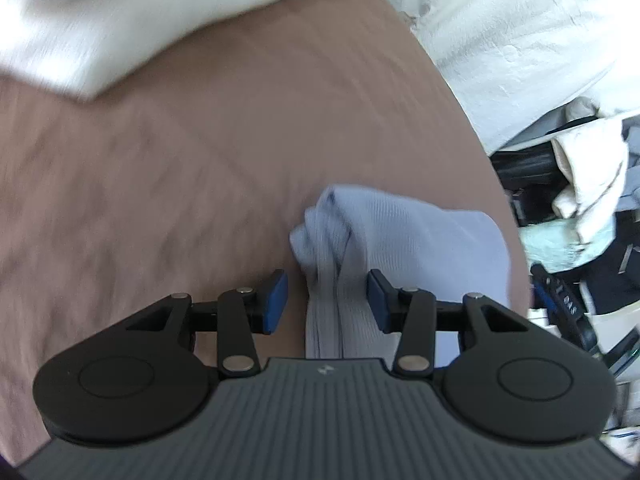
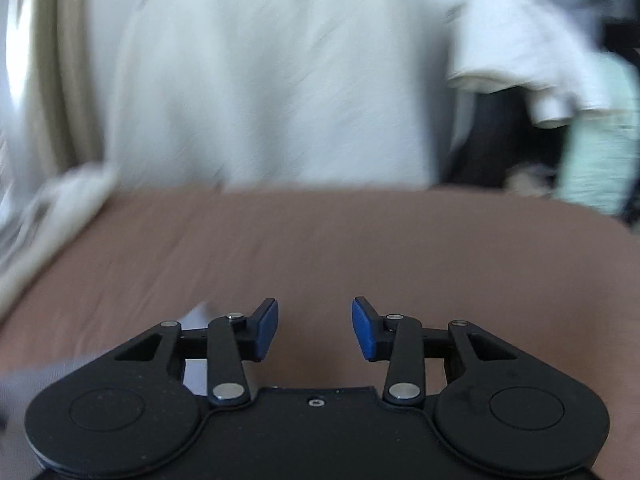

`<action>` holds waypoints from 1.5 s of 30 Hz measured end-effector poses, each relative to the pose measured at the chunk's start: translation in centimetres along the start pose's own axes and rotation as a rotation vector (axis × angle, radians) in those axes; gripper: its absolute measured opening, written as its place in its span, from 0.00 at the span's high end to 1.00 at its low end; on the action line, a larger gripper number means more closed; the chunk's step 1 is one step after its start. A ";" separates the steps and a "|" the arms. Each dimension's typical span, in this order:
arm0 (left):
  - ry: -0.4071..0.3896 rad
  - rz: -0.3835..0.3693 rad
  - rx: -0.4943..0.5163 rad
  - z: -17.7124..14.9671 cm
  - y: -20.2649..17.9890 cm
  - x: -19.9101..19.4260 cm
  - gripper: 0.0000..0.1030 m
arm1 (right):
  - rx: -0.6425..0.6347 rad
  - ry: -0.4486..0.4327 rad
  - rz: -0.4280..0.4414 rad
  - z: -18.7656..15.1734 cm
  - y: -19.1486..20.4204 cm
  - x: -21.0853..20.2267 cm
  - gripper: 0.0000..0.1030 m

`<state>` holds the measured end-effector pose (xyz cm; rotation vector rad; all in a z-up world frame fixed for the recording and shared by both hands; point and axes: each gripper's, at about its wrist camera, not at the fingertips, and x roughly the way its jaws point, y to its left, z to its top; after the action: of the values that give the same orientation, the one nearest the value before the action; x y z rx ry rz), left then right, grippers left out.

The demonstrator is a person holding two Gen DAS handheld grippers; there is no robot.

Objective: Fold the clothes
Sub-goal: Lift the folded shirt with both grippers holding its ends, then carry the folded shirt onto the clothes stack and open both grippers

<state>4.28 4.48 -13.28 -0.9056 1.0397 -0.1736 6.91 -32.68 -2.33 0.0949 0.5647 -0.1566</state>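
A brown bed sheet (image 1: pixel 168 184) is seen as the carrying surface in both wrist views. In the left wrist view, the left gripper (image 1: pixel 327 301) is held with its blue-padded fingers spread apart, and a pale lilac ribbed garment (image 1: pixel 404 236) is seen bunched between and beyond them, near the right edge of the sheet. The bunched strip of the garment passes through the gap between the pads without being pinched; whether either pad touches the cloth cannot be told. A white duvet (image 1: pixel 520 40) is draped along the far edge of the sheet, and a pile of mixed clothing (image 1: pixel 584 184) is seen off the right edge. In the right wrist view, the right gripper (image 2: pixel 315 330) is likewise released, its fingers parted over bare brown sheet (image 2: pixel 360 248) with nothing between them. A blurred sliver of the lilac garment (image 2: pixel 198 314) is glimpsed just left of the left finger. White bedding (image 2: pixel 260 72) is seen along the far edge, blurred.
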 end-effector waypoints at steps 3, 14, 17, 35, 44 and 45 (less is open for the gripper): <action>0.000 -0.031 -0.014 -0.1 -0.2 -0.3 0.58 | 0.169 0.040 0.048 -1.1 -2.8 -2.6 0.53; 0.106 -0.060 -0.047 -0.1 -0.8 3.0 0.48 | 0.682 0.306 0.468 -10.0 -6.5 -1.3 0.41; 0.165 -0.099 -0.124 -0.5 0.0 4.5 0.44 | 0.704 0.311 0.454 -10.9 -5.6 -0.6 0.38; -0.054 -0.057 0.030 1.7 -4.0 6.9 0.78 | 0.362 -0.038 0.432 -8.1 2.0 -2.8 0.64; -0.154 0.030 0.354 1.7 -9.4 5.2 0.79 | 0.295 -0.074 0.395 -2.7 4.4 -3.6 0.64; -0.169 0.030 0.354 2.2 -9.5 5.0 0.79 | 0.287 -0.077 0.390 -2.1 4.6 -3.7 0.65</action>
<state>11.29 -2.97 -9.33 -0.5731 0.8320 -0.2436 3.54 -27.39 -1.94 0.4729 0.4342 0.1397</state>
